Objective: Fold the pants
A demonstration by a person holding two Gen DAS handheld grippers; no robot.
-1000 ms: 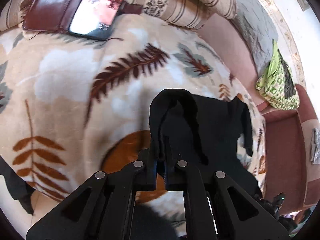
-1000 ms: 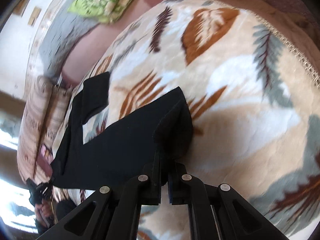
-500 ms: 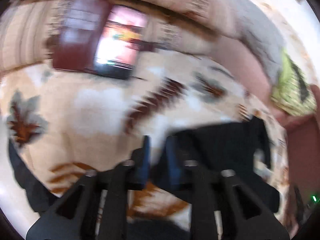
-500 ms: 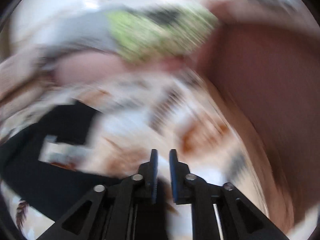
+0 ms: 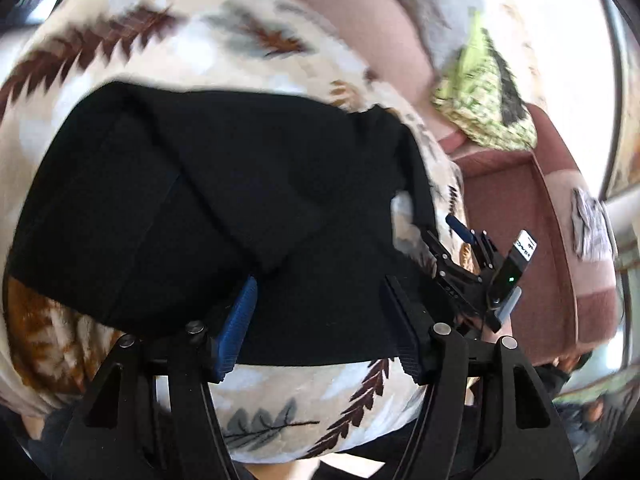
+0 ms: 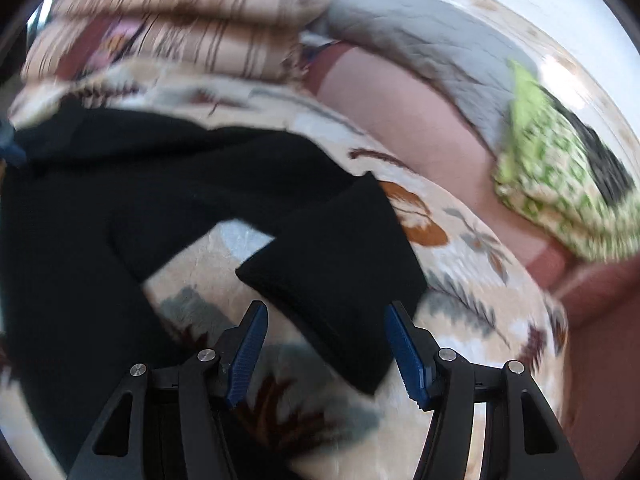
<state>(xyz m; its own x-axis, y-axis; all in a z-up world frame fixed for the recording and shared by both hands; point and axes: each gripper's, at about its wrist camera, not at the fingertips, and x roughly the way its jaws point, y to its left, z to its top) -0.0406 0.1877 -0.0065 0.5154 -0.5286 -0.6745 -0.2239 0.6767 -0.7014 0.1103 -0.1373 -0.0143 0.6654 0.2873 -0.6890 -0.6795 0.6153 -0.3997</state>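
I have both tools wide open over the bed, neither one pinching anything. The left gripper (image 5: 318, 322) hangs with its blue pads spread over the near edge of the pants (image 5: 208, 200), which lie as a black folded mass on the leaf-patterned blanket (image 5: 304, 412); a doubled-over flap of cloth ends just ahead of my left pad (image 5: 236, 328), and I cannot tell whether the pad touches it. The right gripper (image 6: 326, 344) is just as widely spread, and between its pads sits the end of one loose leg (image 6: 340, 256), a short black strip running up and to the right, with a patch of bare blanket separating it from the main body of the pants (image 6: 80, 220) off to the left. In the left view I can see that right tool (image 5: 468, 264) out past the far right edge of the cloth. What matters for me next is that this stray leg lies directly ahead of the right tool, its long axis angled across the opening, so I judge the right side is the nearer one to take it and carry it leftward onto the stack, and the picture is blurred, so I would line up carefully first
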